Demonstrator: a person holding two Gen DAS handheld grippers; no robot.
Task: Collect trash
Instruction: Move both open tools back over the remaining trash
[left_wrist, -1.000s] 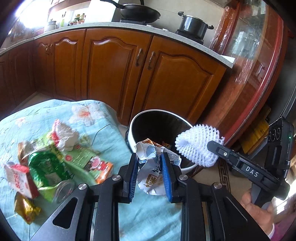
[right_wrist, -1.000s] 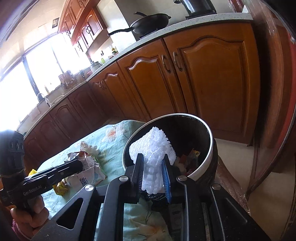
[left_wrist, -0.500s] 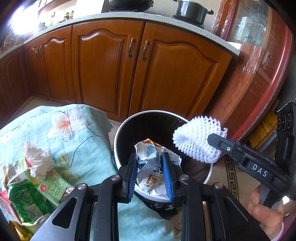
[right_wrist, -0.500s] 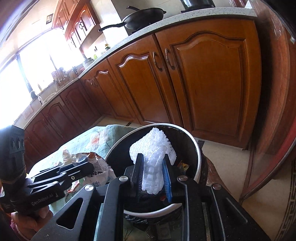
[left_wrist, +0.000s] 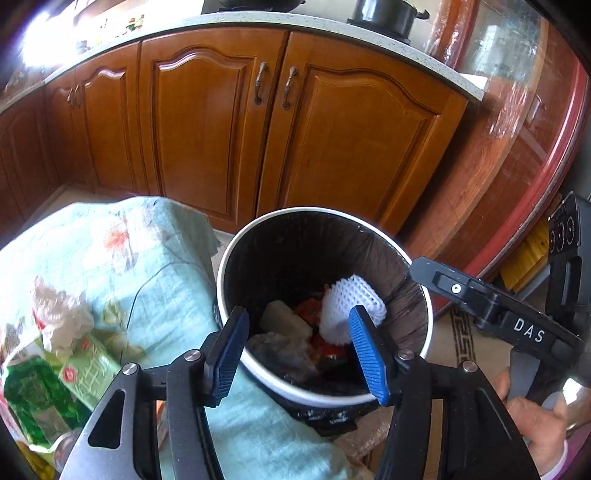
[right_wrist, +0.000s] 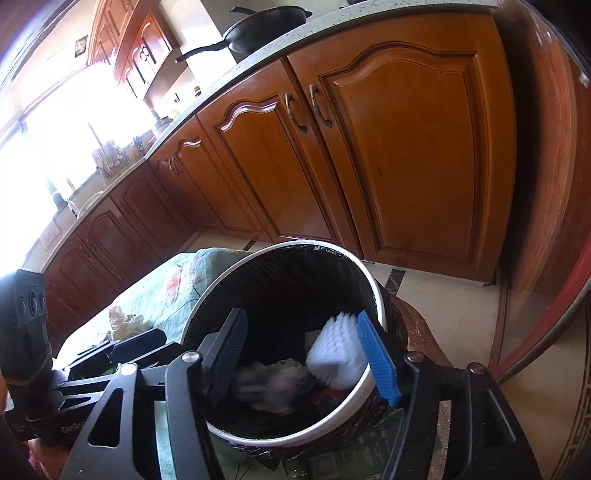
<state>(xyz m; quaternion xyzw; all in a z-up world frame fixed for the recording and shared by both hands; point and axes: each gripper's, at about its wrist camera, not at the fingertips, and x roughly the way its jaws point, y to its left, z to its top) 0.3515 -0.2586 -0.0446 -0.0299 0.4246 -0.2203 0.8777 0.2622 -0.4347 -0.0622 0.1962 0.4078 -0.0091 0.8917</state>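
With both grippers poised over the trash bin (left_wrist: 236, 266), I see the left gripper (left_wrist: 299, 354) opening, nothing between its pads. My right gripper (right_wrist: 303, 354) is opening too; the white foam net (right_wrist: 334, 354) sits beside its right pad, inside the bin. More wrappers (left_wrist: 55, 376) lie left on the floral cloth (left_wrist: 155, 266).

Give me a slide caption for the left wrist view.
Left tongs opening over trash bin; white foam net inside.
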